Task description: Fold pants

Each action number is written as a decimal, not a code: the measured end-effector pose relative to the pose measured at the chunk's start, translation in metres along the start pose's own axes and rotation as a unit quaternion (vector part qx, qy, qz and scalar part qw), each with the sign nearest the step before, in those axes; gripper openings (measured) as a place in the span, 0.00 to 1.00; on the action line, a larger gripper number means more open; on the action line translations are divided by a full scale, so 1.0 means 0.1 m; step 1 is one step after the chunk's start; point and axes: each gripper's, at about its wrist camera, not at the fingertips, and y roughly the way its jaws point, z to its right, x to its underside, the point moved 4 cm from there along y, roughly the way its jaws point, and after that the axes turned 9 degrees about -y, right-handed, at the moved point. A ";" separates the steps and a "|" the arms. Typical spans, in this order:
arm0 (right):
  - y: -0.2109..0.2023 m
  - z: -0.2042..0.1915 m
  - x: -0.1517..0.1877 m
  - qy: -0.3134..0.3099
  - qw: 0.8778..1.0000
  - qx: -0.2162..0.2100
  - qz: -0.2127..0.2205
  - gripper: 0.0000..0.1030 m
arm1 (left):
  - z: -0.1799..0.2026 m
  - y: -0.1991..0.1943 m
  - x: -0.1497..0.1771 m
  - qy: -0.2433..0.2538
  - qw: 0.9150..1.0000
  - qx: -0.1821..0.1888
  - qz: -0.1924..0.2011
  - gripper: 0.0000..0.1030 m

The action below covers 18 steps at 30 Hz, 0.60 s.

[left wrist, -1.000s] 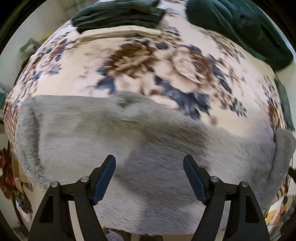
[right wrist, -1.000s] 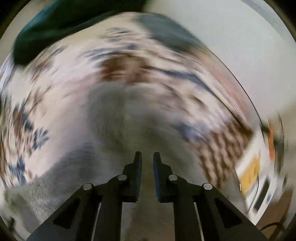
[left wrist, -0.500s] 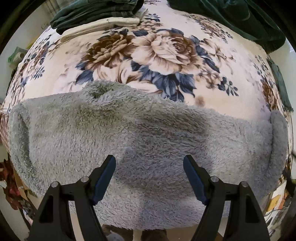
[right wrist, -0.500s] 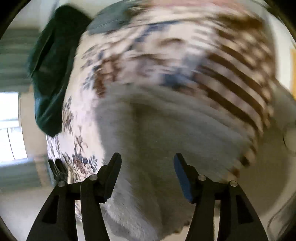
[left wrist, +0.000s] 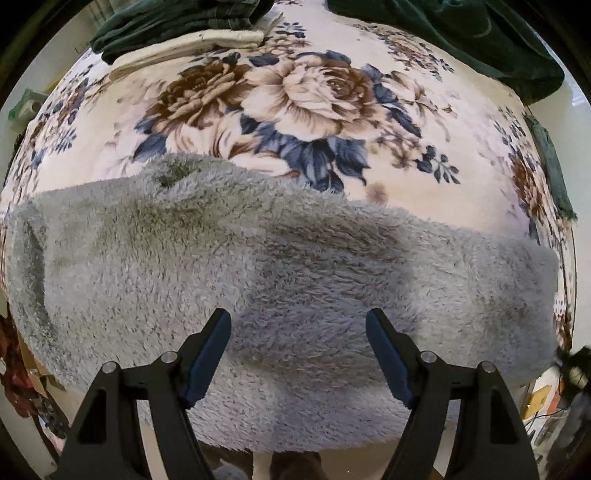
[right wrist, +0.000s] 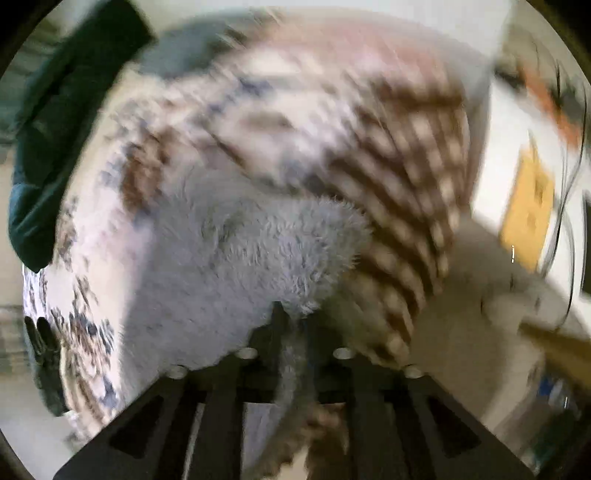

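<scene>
The grey fluffy pants (left wrist: pixel 280 273) lie folded lengthwise across the near part of a floral blanket (left wrist: pixel 314 92), running left to right. My left gripper (left wrist: pixel 298 332) is open and empty, hovering over the middle of the pants. In the blurred right wrist view my right gripper (right wrist: pixel 293 317) is shut on the right end of the pants (right wrist: pixel 251 258), with grey fabric pinched between the fingers and hanging below them.
A stack of folded dark green and cream clothes (left wrist: pixel 177 29) sits at the far left of the blanket. A dark green garment (left wrist: pixel 461 33) lies at the far right. Boxes and cables (right wrist: pixel 528 206) stand beside the bed on the right.
My right gripper was shut, opened half a second ago, and is now shut on the end of the pants. The left gripper stayed open and moved back a little.
</scene>
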 end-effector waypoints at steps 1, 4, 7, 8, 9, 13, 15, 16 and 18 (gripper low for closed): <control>0.03 0.04 0.04 0.015 1.000 -0.010 -0.004 0.38 | -0.01 0.01 0.01 -0.003 1.000 0.001 -0.002 0.72; 0.02 0.10 0.25 0.019 0.999 -0.047 -0.004 0.42 | -0.09 0.02 0.03 -0.011 1.000 0.000 -0.003 0.72; 0.18 0.02 0.45 0.021 0.996 -0.079 -0.029 0.42 | -0.17 0.03 0.07 -0.015 1.000 -0.004 -0.006 0.72; 0.25 -0.02 0.51 0.022 0.996 -0.078 -0.037 0.42 | -0.20 0.04 0.08 -0.016 1.000 -0.007 -0.007 0.72; 0.35 -0.06 0.56 0.024 0.996 -0.077 -0.041 0.42 | -0.23 0.04 0.09 -0.017 1.000 -0.008 -0.008 0.72; 0.38 -0.31 0.74 -0.022 0.999 -0.033 0.009 0.05 | -0.40 0.02 0.15 -0.024 1.000 -0.013 -0.011 0.72; 0.21 -0.40 0.85 -0.068 0.997 0.001 0.026 0.04 | -0.57 -0.03 0.21 -0.034 0.999 -0.015 -0.012 0.72; 0.13 -0.41 0.90 -0.077 0.997 0.009 0.032 0.04 | -0.64 -0.05 0.24 -0.039 0.999 -0.016 -0.014 0.72; -0.02 -0.33 0.95 -0.078 0.995 0.036 0.041 0.04 | -0.89 -0.11 0.31 -0.062 0.998 -0.017 -0.022 0.72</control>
